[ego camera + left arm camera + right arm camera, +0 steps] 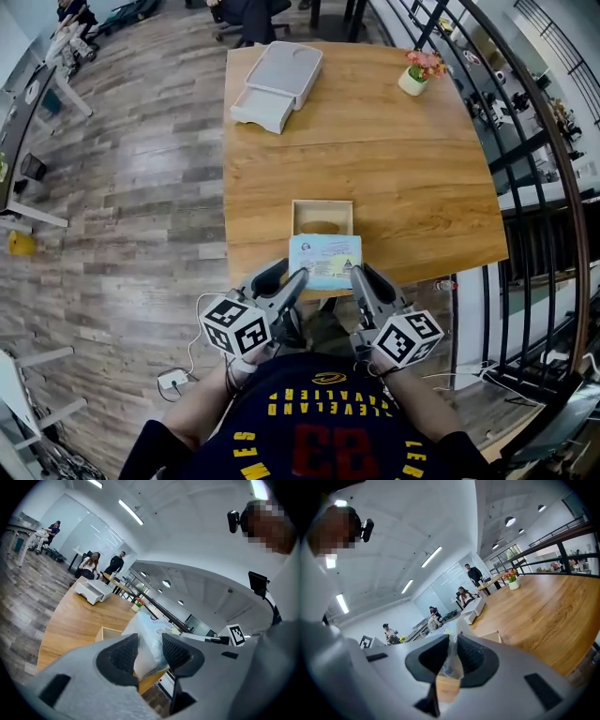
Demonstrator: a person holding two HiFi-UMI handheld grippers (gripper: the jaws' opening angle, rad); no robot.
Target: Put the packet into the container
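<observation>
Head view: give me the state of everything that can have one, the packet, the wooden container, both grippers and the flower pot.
packet: held between both grippers at the table's near edge, not yet in the container.
wooden container: open-topped, upright on the table, just beyond the packet.
left gripper: shut on the packet's left edge.
right gripper: shut on the packet's right edge.
flower pot: upright at the table's far right.
</observation>
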